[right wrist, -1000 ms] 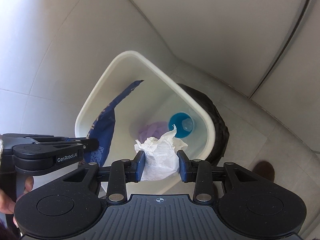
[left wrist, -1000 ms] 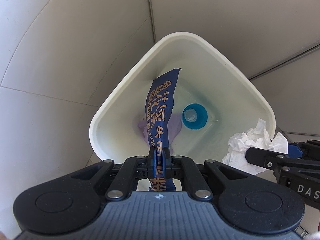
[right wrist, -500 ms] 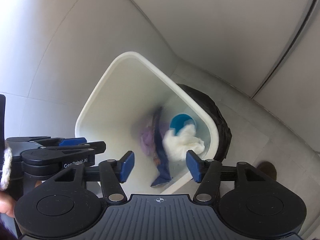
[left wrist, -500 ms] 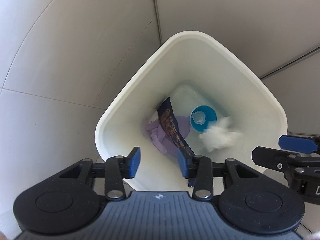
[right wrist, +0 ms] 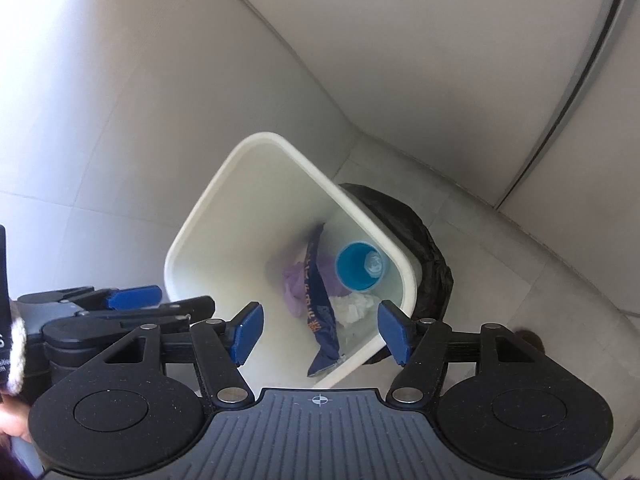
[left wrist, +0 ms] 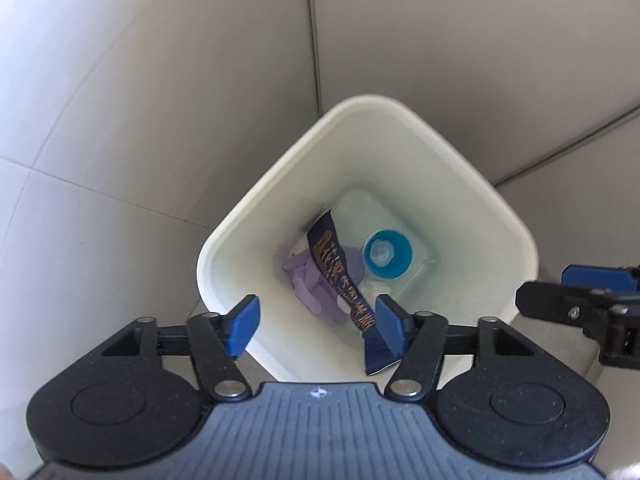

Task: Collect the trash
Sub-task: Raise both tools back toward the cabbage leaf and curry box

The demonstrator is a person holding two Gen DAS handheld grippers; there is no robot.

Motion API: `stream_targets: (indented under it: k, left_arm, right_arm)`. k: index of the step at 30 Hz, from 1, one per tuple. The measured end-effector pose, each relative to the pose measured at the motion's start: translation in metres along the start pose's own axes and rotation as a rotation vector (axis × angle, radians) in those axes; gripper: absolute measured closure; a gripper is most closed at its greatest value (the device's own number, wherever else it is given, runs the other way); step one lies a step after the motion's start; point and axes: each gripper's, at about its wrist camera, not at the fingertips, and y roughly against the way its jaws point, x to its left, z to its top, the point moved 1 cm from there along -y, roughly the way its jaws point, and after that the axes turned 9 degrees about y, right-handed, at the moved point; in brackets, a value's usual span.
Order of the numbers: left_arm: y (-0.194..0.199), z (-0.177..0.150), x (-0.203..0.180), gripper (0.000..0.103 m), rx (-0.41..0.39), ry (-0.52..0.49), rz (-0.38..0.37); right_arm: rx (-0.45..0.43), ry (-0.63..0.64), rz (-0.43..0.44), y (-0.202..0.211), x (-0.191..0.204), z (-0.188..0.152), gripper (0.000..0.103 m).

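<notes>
A white bin (left wrist: pixel 460 200) stands on the floor below both grippers. Inside it lie a dark blue wrapper with gold print (left wrist: pixel 340 276), a purple glove (left wrist: pixel 306 276), a blue-capped container (left wrist: pixel 386 254) and a crumpled white tissue (left wrist: pixel 376 288). My left gripper (left wrist: pixel 317 320) hangs above the bin's near rim, its jaws opening with nothing between them. My right gripper (right wrist: pixel 318 330) is open over the bin (right wrist: pixel 224 220) and holds nothing. The wrapper (right wrist: pixel 320 304) leans against the near wall, with the tissue (right wrist: pixel 354 306) beside it.
A black bag (right wrist: pixel 420 248) sits on the floor behind the bin's right side. Pale walls meet in a corner just beyond the bin. The left gripper (right wrist: pixel 164 301) shows at the left of the right wrist view. A person's hand (right wrist: pixel 12 428) holds it.
Both grippers opened. The blue wrapper fell from the left one and the tissue from the right one, and both now lie in the bin. Both grippers rose a little.
</notes>
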Motion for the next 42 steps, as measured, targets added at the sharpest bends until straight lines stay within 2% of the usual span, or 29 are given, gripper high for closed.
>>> stream_targets:
  k: [9,13,17,19,25,31,35,42]
  left_arm:
    - [0.054,0.001,0.004,0.020,-0.085,0.076,-0.019]
    - [0.082,0.005,0.000,0.010,-0.143,0.086,-0.010]
    - [0.113,0.013,-0.006,0.006,-0.208,0.098,-0.018]
    - [0.128,0.019,-0.009,0.003,-0.236,0.104,-0.031]
    - [0.168,0.037,-0.025,0.001,-0.317,0.122,-0.085]
    - [0.201,0.063,-0.049,0.001,-0.397,0.121,-0.126]
    - [0.213,0.086,-0.069,0.001,-0.448,0.104,-0.135]
    - [0.222,0.131,-0.112,0.001,-0.535,0.029,-0.122]
  right_arm:
    - [-0.062,0.100,0.019,0.058,0.012,0.004,0.029]
    - [-0.134,0.152,0.009,0.091,0.021,0.014,0.028]
    - [-0.220,0.213,0.012,0.126,0.032,0.026,0.027]
    - [-0.268,0.251,0.003,0.145,0.037,0.032,0.023]
    - [-0.393,0.319,-0.030,0.197,0.039,0.054,0.018]
    - [-0.499,0.338,-0.072,0.242,0.021,0.084,0.013]
    - [-0.563,0.338,-0.096,0.271,0.003,0.115,0.010]
    - [-0.646,0.364,-0.145,0.294,-0.025,0.162,0.008]
